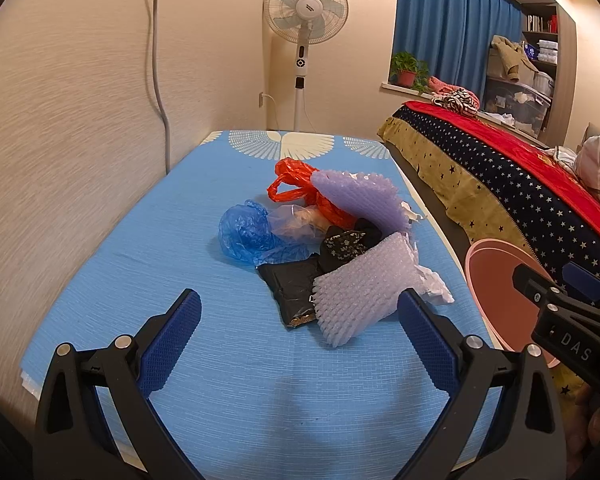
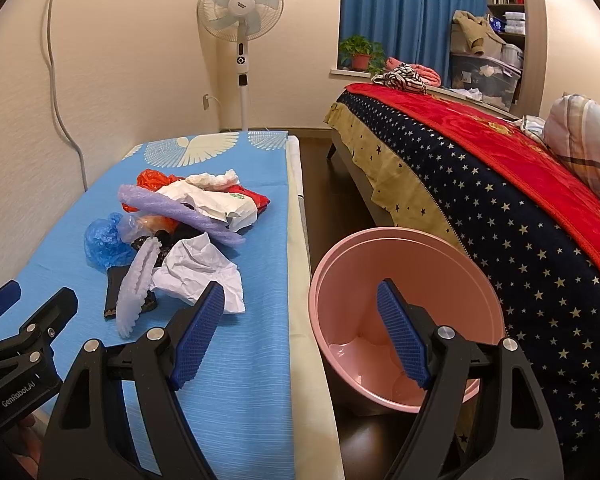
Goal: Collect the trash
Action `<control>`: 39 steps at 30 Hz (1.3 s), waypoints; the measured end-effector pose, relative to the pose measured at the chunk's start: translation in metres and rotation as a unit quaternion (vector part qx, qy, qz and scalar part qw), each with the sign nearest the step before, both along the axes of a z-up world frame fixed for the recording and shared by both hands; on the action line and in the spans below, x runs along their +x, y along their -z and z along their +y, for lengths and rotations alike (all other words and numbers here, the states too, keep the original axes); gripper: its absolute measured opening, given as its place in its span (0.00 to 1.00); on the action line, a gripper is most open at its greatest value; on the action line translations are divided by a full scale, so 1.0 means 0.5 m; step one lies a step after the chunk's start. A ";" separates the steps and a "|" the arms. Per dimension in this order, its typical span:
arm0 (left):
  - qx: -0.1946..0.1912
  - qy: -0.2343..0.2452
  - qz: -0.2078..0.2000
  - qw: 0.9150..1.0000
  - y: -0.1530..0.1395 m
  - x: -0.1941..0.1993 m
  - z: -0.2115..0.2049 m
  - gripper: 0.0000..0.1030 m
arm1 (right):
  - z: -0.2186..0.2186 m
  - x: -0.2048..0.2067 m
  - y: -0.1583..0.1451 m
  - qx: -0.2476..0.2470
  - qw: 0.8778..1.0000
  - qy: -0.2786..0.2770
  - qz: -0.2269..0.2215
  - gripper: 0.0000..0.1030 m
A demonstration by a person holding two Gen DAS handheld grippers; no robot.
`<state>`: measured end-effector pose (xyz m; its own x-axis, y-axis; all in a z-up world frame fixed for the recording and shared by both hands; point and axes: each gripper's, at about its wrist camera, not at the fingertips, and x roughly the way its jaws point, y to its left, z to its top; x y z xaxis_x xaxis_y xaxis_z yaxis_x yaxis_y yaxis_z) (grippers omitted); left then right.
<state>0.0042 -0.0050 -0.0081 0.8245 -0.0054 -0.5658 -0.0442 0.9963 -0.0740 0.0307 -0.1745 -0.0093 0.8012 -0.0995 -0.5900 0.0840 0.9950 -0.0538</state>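
A pile of trash lies on the blue table cover (image 1: 140, 280): an orange bag (image 1: 296, 184), a blue bag (image 1: 244, 232), a black packet (image 1: 292, 288), white foam netting (image 1: 364, 288), purple foam netting (image 1: 360, 196) and crumpled white paper (image 2: 200, 268). A pink bin (image 2: 404, 280) stands on the floor between table and bed; it also shows in the left wrist view (image 1: 496, 280). My left gripper (image 1: 300, 320) is open and empty, just short of the pile. My right gripper (image 2: 300, 316) is open and empty, over the table's right edge and the bin rim.
A bed with a starred cover and red blanket (image 2: 500, 168) runs along the right. A standing fan (image 2: 240, 8) and a cable on the wall (image 1: 156, 60) are at the back. A dark floor strip (image 2: 320, 184) lies between table and bed.
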 end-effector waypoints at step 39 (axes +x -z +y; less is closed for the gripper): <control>0.007 0.020 0.016 1.000 0.016 0.016 -0.043 0.78 | -0.035 0.001 -0.013 0.033 0.999 0.017 -0.001 0.75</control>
<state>0.0122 -0.0267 -0.0160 0.8052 -0.0293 -0.5923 -0.0068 0.9982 -0.0587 0.0311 -0.1923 -0.0026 0.7996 -0.0866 -0.5942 0.1170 0.9931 0.0126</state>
